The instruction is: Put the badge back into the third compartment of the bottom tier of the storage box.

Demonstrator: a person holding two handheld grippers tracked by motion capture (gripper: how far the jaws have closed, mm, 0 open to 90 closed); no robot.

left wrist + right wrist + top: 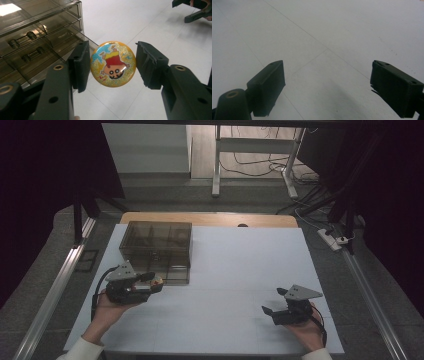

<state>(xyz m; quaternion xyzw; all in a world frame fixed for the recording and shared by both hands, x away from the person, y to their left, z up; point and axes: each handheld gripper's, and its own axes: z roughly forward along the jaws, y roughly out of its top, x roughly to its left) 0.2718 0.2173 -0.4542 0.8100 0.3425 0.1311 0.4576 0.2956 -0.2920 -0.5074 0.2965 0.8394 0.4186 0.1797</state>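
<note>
Left gripper (113, 65): clamped on a round cartoon badge (113, 64), one jaw on each side of the rim; gripping by the edges leaves the printed face uncovered and the disc free to be slid or dropped flat.
Badge position: held off the table (240, 265), just in front of the drawer organizer (156, 251), at its near right corner as the high view shows it (156, 281).
Badge look: orange rim, glittery face, a cartoon figure in a red shirt that reads upside down in the left gripper view; glossy, so likely slippery if the squeeze slackens.
Drawer organizer: smoky translucent plastic box with several shallow drawers and small bar pulls (22, 40); it stands toward the far left of the table, with its drawer fronts facing the person, which suits loading from the near side.
Likely reason for the hold: the badge seems meant for one of the drawers, so it is carried to the organizer's front.
Drawer state: the fronts look shut in the left gripper view, so one would probably need pulling out first.
Right gripper (281, 304): jaws spread wide with nothing between them, parked low over bare table well to the right of the organizer; free to work a drawer pull.
Risk: pinching a thin disc by the rim may let it tilt.
</note>
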